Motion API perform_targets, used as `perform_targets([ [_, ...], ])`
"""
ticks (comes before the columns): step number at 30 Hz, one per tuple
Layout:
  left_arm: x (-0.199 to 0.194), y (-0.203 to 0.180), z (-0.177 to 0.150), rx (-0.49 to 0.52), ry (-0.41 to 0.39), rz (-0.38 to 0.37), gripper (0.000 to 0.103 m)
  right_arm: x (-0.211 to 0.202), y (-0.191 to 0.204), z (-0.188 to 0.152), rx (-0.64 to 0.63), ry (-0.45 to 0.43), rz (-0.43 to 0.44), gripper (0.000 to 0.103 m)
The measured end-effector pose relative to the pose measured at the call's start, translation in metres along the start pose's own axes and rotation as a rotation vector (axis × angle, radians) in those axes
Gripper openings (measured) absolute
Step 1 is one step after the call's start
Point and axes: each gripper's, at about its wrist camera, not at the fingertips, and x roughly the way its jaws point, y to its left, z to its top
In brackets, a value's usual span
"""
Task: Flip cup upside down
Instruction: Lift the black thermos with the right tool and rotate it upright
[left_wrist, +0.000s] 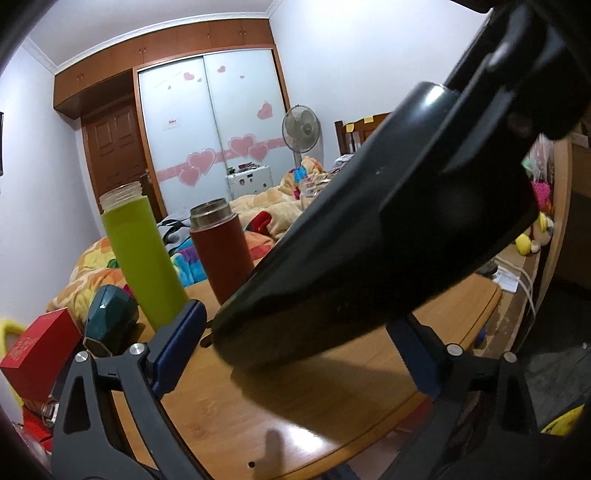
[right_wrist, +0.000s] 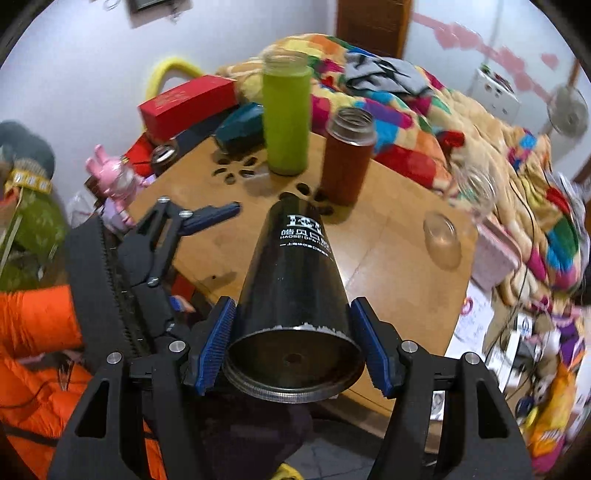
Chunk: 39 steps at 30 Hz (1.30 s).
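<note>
I see my right tool (right_wrist: 293, 345) closed on the black cup (right_wrist: 295, 273). Its blue pads (right_wrist: 216, 345) press on both sides of the cup near the wide metal end that faces my camera. The cup leans away from me, with its far end down by the tabletop (right_wrist: 388, 266). I cannot tell if that far end touches the wood. White letters run across the cup, but they are too small for me to read all of them.

In the left wrist view, the black cup (left_wrist: 354, 258) fills most of the picture. It slants from low on the left up to the right. The right tool's black body (left_wrist: 517, 74) hides the cup's top end. My left tool (left_wrist: 299, 354) is wide open. One blue pad (left_wrist: 177, 347) sits just beside the cup's low end, and the other pad is partly hidden under the cup. The pads are not squeezing it.

Behind the cup stand a green bottle (left_wrist: 144, 258) and a brown bottle (left_wrist: 221, 251), both with no lids, close together. A clear glass (right_wrist: 441, 240) lies on the tabletop to the right, blurry and hard to see. A red box (right_wrist: 188, 105) and a dark teal thing (right_wrist: 240, 127) sit at the far edge. The bed (right_wrist: 406, 110) behind is full of bright blankets.
</note>
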Motion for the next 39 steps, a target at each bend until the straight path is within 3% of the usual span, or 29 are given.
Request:
perform_targets([
  [3,-0.003,-0.001,0.005,-0.001,-0.014,-0.02,0.091,-0.008,0.005,0.002,-0.07,-0.004,0.019,0.061],
  [5,-0.005,-0.005,0.008,0.03,-0.025,0.008,0.08,-0.011,0.004,0.005,-0.084,-0.004,0.033,0.062],
  [16,-0.013,0.028,0.029,-0.07,-0.04,0.045,0.064,-0.049,0.007,0.0,-0.088,-0.114,0.008,0.063],
  [30,0.005,0.062,0.054,-0.182,0.12,-0.103,0.063,-0.028,-0.024,-0.01,0.141,-0.263,-0.092,0.063],
  [39,0.027,0.063,0.068,-0.206,0.214,-0.114,0.063,-0.02,-0.034,-0.018,0.24,-0.338,-0.123,0.063],
])
